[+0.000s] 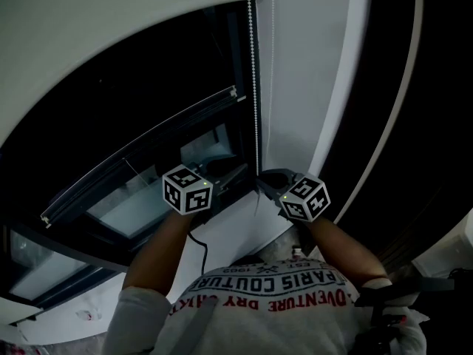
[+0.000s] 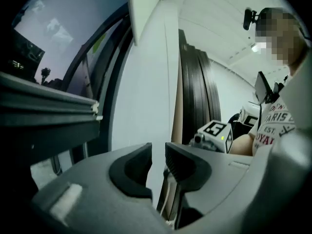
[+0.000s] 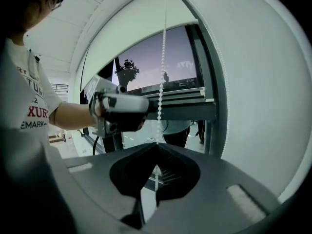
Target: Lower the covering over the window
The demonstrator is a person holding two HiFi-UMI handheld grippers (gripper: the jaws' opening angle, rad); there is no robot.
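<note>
Ideally the right claw (image 3: 156, 149), clamped on the bead chain (image 3: 161, 72) beside the window (image 1: 148, 139), pulls straight down, then the left claw (image 2: 158, 156), jaws apart, regrips higher to lower the raised roller blind (image 1: 111, 28).

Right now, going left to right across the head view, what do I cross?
In order: pale window rail → left gripper → right gripper → white wall → dark panel. I left out the bead chain because it runs down into the right gripper's jaws.
</note>
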